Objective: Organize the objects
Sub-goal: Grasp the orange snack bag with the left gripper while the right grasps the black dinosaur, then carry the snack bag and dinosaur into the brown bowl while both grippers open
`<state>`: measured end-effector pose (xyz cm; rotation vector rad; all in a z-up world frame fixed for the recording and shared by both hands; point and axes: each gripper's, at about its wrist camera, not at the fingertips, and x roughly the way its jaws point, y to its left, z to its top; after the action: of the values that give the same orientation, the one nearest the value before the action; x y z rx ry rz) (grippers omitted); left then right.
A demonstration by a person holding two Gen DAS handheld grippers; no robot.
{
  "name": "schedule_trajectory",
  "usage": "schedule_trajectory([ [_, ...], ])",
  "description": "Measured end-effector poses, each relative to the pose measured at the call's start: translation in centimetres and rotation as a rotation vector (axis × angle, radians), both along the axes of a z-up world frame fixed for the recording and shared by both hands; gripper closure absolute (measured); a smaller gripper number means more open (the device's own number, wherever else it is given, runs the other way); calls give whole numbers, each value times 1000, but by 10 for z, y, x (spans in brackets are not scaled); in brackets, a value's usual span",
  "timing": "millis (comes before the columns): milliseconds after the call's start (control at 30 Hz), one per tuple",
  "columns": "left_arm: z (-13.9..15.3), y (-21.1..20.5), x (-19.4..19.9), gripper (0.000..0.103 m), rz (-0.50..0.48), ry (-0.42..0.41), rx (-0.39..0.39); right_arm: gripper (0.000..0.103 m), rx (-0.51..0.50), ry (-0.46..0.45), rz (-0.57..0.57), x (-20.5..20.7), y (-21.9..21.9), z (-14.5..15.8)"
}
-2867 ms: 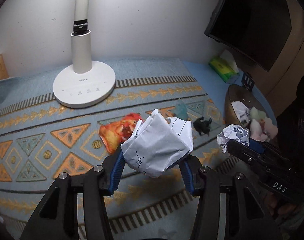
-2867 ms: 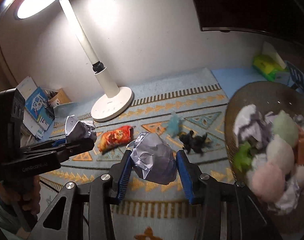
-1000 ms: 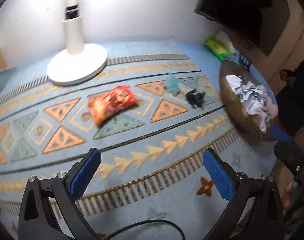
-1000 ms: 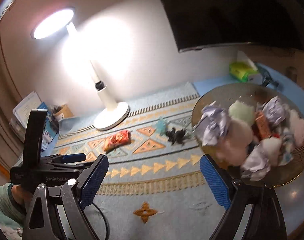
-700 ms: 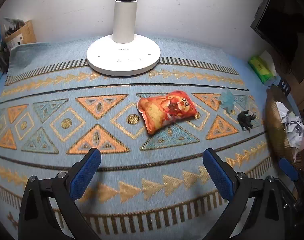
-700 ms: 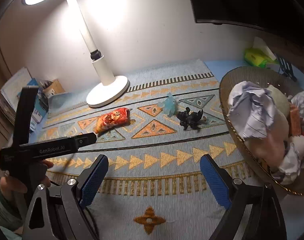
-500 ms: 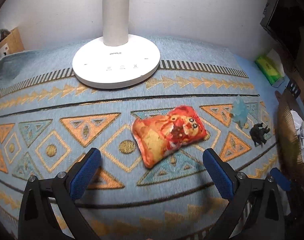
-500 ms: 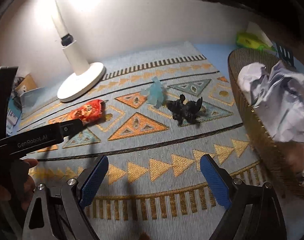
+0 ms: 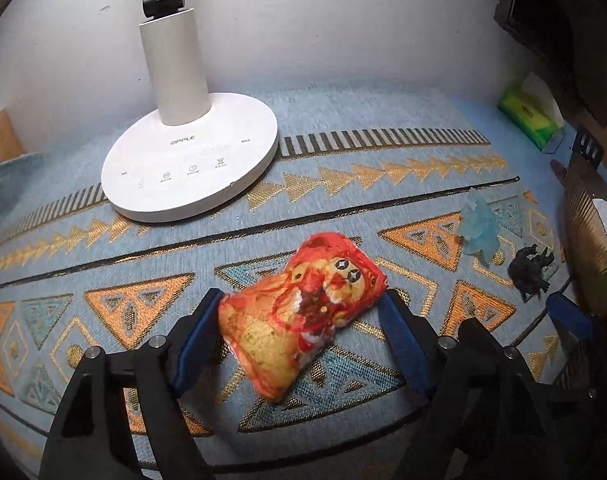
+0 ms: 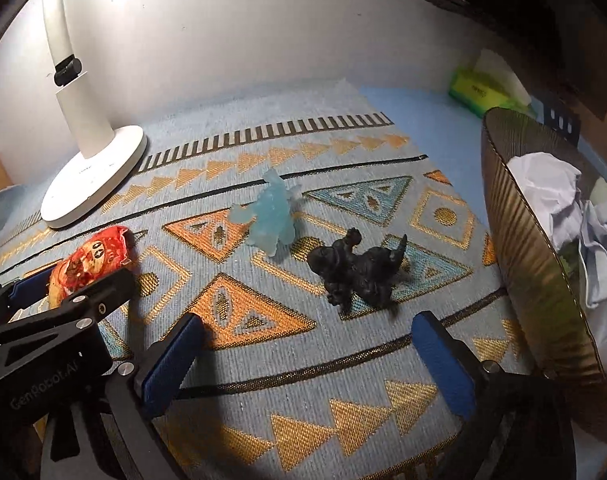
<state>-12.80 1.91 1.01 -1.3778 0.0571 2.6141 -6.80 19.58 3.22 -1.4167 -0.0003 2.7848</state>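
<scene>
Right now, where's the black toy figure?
In the right wrist view the black toy figure lies on the patterned mat, ahead of the open right gripper, between the translucent blue figure and the woven basket.

Open mat in the middle, crowded at both ends

The patterned mat point(image 10: 303, 400) lies bare along its near edge. The lamp base point(image 9: 189, 162) blocks the far left corner, the basket point(image 10: 543, 280) walls off the right edge, and the black figure point(image 10: 357, 268) and pale blue figure point(image 10: 273, 216) stand close together just beside it.
</scene>
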Motion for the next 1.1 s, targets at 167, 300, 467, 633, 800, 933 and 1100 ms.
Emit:
schedule_trajectory([
  [167,9,-24,2,53,52,-35,108,8,-28,18,-23,-9,1,3],
  [300,9,-40,3,56,79,-26,121,60,-79,68,-69,-12,20,11],
  [467,11,-49,4,61,79,-22,129,60,-186,65,-39,-6,34,19],
  [633,22,-47,1,68,71,-24,197,60,-265,98,8,18,40,37],
  [800,44,-34,4,68,33,-6,266,60,-270,160,112,51,41,65],
  [933,76,-14,13,68,-61,42,324,60,-292,227,126,81,58,89],
  [1100,113,38,22,68,-241,103,393,60,-188,348,39,104,96,120],
])
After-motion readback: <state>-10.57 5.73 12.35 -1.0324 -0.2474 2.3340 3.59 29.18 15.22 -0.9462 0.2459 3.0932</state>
